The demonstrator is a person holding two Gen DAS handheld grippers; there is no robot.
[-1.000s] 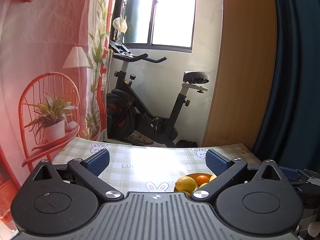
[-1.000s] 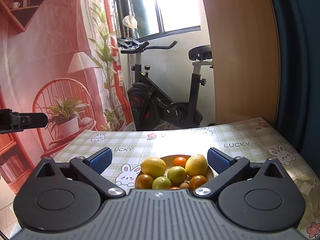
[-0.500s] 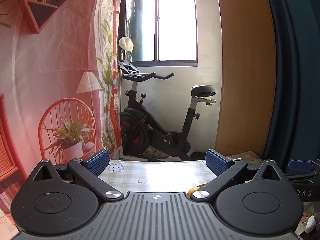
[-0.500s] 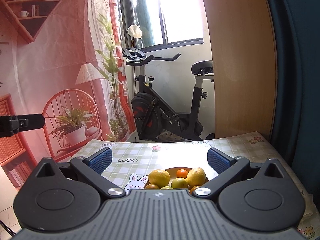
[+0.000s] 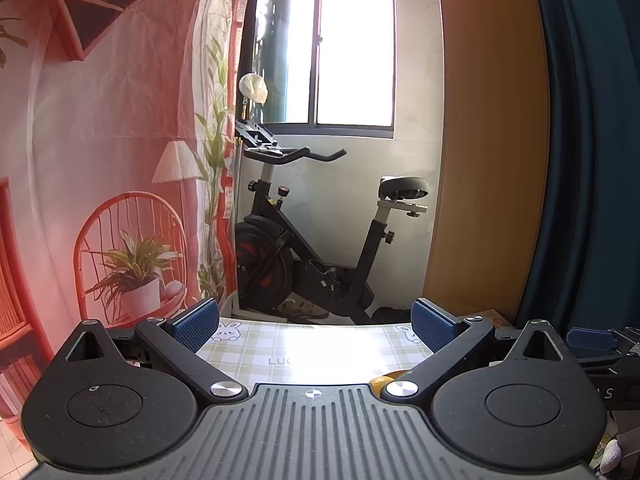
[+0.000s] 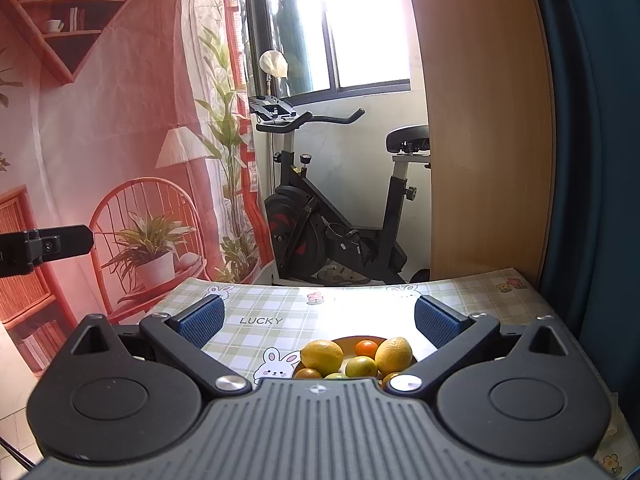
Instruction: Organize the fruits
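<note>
Behind the checked table (image 6: pixel 280 308) you see an exercise bike (image 6: pixel 328 216) under the window. Since a second ago you raised both grippers, so the fruit bowl (image 6: pixel 356 340) sank to the lower centre of the right view and almost left the left view; probably no pick has started. Your right gripper (image 6: pixel 318 322) is wide and empty, bowl just below it. Your left gripper (image 5: pixel 316 326) is also wide, with only a fruit sliver (image 5: pixel 382 380) by its right finger.

The tabletop (image 6: pixel 280 308) wears a green-checked cloth printed with rabbits, flowers and the word LUCKY. On it sits a bowl (image 6: pixel 348 340) of fruit (image 6: pixel 322 354): yellow lemons and smaller oranges, piled together.
</note>
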